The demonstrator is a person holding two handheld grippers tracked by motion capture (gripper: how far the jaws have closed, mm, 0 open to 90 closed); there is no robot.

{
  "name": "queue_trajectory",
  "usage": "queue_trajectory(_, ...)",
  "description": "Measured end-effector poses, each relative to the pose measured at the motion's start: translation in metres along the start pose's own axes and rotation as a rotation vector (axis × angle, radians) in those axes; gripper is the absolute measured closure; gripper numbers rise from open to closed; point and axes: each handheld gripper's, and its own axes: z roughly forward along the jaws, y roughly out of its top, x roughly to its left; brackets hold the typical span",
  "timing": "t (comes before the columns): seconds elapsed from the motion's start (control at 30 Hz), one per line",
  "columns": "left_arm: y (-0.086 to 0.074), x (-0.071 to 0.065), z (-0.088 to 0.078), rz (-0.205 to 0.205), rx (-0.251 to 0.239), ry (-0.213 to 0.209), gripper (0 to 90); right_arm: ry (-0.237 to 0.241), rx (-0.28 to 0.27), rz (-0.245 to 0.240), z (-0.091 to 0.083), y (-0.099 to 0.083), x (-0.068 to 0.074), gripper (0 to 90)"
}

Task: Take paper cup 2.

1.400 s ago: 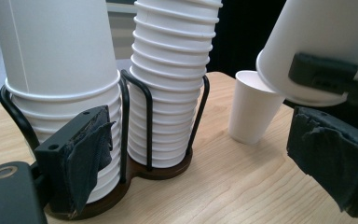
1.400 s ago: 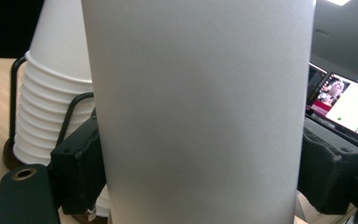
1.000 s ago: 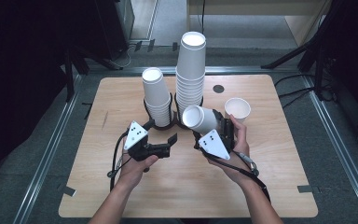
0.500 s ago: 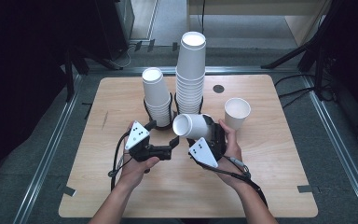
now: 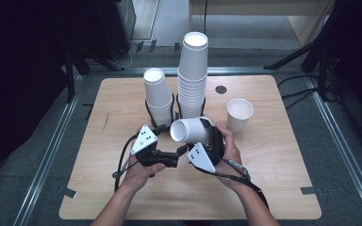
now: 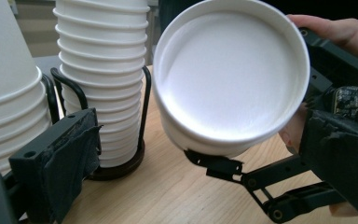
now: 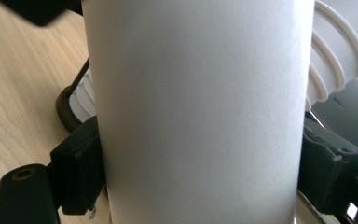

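Right hand-held gripper (image 5: 195, 136) clamps a white paper cup (image 5: 188, 130) across its wall, its jaws pressing either side of the cup in the right gripper view. The cup lies on its side above the table (image 5: 273, 188), its long axis running roughly level from right to left in the high view, closed base pointing left toward the left hand-held gripper (image 5: 181, 151). In the left gripper view that round base (image 6: 230, 74) looms just ahead and a little to the right, and it appears to be more than one cup nested, since a second rim shows beneath the first.

Left hand-held gripper stands with its jaws spread wide and nothing between them; they have just been opening. It sits just beside and slightly below the cup's base, so it is the nearer free tool, and I judge the coming move turns on bringing those open jaws over the base end along the cup's axis.

Beyond the cup, two stacks of upside-down paper cups stand in black wire holders: the shorter stack (image 5: 156, 94) at left, the taller stack (image 5: 192, 75) just behind the held cup. Room there is tight. A single upright cup (image 5: 239, 114) stands apart to the right, with bare table around it and toward the near edge.
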Motion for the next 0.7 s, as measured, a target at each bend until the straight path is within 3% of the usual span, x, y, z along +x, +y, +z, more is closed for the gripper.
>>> queue_trajectory(0.43, 0.0000, -0.0009, 0.0013, -0.019, 0.002, -0.052, 0.0, 0.050, -0.051, -0.080, -0.0017, 0.0041, 0.0086, 15.5)
queue_trajectory(0.7, 0.0008, -0.0001, -0.0006, -0.039, -0.005, -0.096, 6.2, 0.075, -0.073, -0.102, -0.0030, 0.0060, 0.0108, 15.4)
